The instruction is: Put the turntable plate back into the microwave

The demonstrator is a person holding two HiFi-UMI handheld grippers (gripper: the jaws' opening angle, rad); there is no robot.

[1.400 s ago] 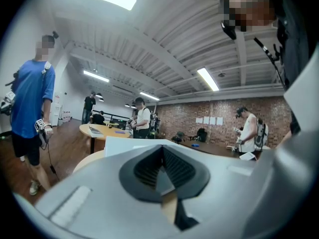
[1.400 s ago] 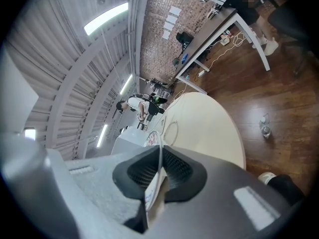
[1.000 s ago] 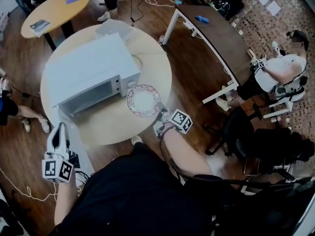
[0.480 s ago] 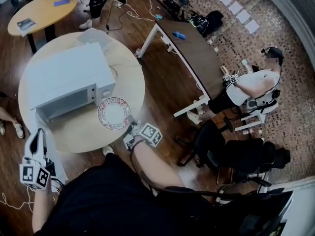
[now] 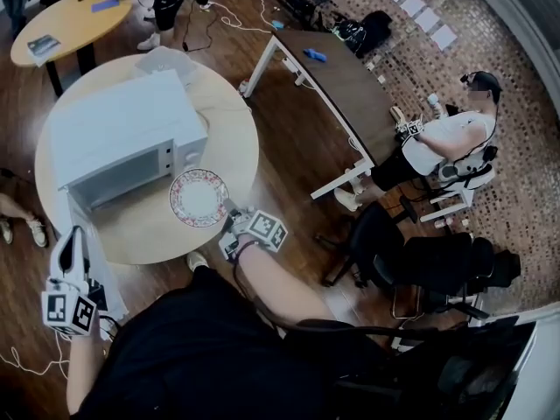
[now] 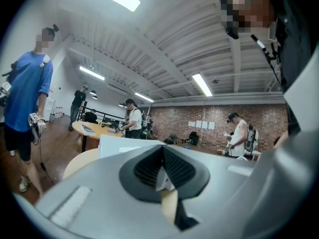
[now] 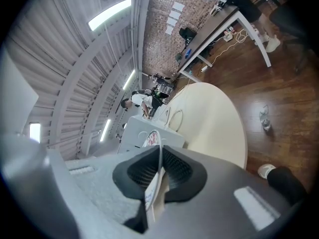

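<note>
Pinching the near right rim of the turntable plate (image 5: 199,197), the right gripper (image 5: 231,223) has its 2 jaws closed on the thin edge, which runs straight up between them in the right gripper view. The plate, white with a red patterned border, hangs over the round table (image 5: 238,143), just near the right end of the white microwave (image 5: 118,134) and outside it. The left gripper (image 5: 69,239) is low at the near left, beside the table edge, its jaws pressed together on nothing. Farther right stands a dark desk (image 5: 346,81), and a person (image 5: 437,151) sits beyond it.
</note>
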